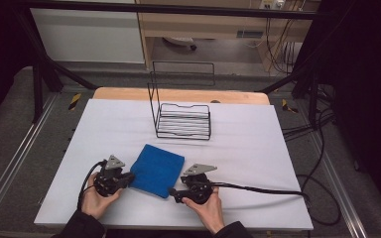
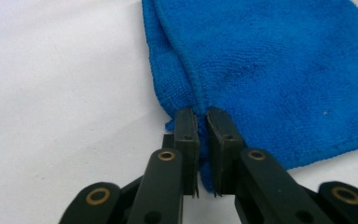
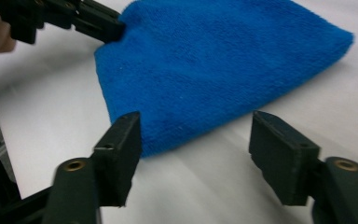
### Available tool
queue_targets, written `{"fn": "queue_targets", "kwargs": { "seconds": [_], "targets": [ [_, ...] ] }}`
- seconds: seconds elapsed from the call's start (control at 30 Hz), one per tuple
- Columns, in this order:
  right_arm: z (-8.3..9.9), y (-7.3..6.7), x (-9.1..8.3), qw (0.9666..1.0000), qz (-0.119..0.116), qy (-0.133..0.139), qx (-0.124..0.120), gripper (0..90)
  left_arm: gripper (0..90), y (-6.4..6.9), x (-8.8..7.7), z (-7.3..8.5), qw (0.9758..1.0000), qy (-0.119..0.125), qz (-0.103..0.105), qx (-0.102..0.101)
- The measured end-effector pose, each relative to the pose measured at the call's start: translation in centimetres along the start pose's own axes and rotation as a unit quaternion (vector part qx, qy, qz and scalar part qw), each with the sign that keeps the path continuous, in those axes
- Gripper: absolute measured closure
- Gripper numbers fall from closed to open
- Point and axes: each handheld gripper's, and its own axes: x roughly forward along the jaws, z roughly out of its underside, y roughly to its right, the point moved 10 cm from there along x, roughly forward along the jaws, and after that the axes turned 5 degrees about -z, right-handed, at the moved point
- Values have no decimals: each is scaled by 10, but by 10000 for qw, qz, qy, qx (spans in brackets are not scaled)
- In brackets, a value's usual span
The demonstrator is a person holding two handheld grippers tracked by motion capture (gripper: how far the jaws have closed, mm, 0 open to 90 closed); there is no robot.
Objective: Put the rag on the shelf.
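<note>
A folded blue cloth [image 1: 157, 169] lies flat on the white table top [image 1: 258, 148], between my two grippers. My left gripper [image 1: 130, 177] is at the cloth's left corner. In the left gripper view its jaws [image 2: 203, 116] are shut on the hemmed edge of the cloth [image 2: 270, 70]. My right gripper [image 1: 172, 192] rests low at the cloth's near right corner. In the right gripper view its jaws [image 3: 196, 135] stand wide apart, with the tip of the cloth [image 3: 214, 60] just ahead of the left jaw and untouched. The left gripper [image 3: 114, 29] shows there at the cloth's far corner.
A black wire rack [image 1: 183, 121] with a tall back frame stands at the far middle of the table. The right gripper's cable [image 1: 258, 189] trails off to the right across the sheet. A wooden edge [image 1: 178, 94] borders the table's far side.
</note>
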Motion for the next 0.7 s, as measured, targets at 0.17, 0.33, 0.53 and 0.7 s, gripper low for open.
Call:
{"fn": "queue_targets", "kwargs": {
  "seconds": [0.17, 0.33, 0.53, 0.7],
  "targets": [
    [-1, -14, 12, 9999, -70, -54, 96, 378, 823, 0, 1, 1, 10000, -39, 74, 21],
    [0, -14, 18, 9998, 152, -111, 59, 452, 848, 3, 1, 1, 9999, -74, 9, 113],
    [6, -12, 18, 9992, 355, -206, 8, 516, 856, 3, 0, 1, 9999, -129, 52, 76],
    [8, -14, 19, 9986, 471, -234, -82, 659, 857, 2, 0, 1, 9999, -130, 93, -23]
  ]
}}
